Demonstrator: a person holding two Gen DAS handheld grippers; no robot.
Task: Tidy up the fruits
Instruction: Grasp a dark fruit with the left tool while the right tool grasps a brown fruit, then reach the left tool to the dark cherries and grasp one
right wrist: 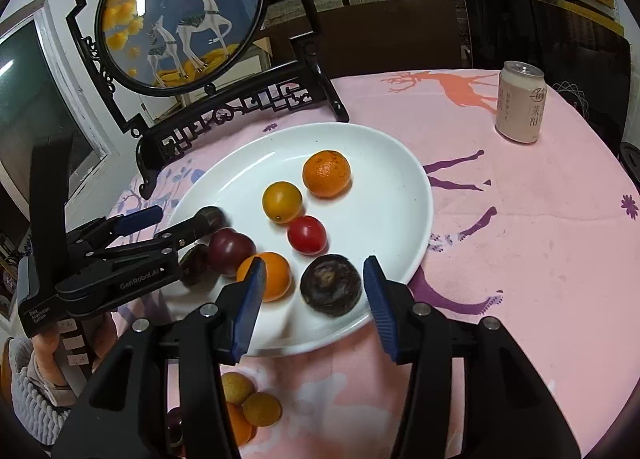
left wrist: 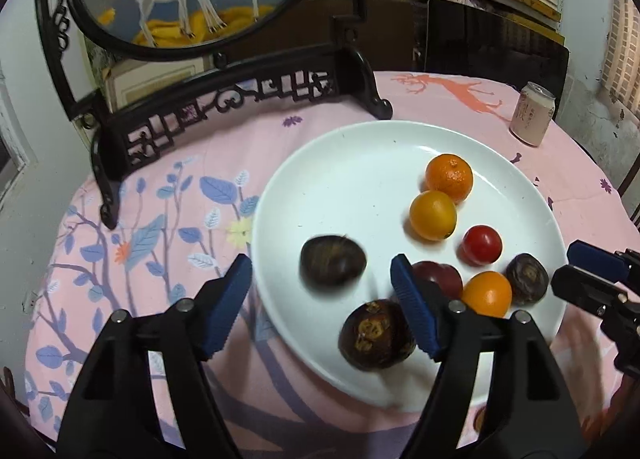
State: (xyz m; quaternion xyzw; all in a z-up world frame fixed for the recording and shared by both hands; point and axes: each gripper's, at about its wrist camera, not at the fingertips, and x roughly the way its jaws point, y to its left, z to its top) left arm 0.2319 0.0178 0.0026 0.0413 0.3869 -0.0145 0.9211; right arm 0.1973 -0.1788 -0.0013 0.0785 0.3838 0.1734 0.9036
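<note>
My left gripper [left wrist: 322, 301] hangs wide open over the near rim of the white plate [left wrist: 360, 147], gripping nothing — a blurred dark chestnut [left wrist: 333, 266] lies between its fingers. My right gripper [right wrist: 314, 305] is also spread wide and empty, a dark water chestnut [right wrist: 331, 285] lying on the plate between its pads. Three small fruits [right wrist: 256, 407] lie on the pink cloth [right wrist: 540, 239] just beside the plate.

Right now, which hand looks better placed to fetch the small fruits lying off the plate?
Probably the right gripper: it is open, empty, and the loose yellow-brown fruits lie just beneath it. The left gripper hangs open over the white plate.
</note>
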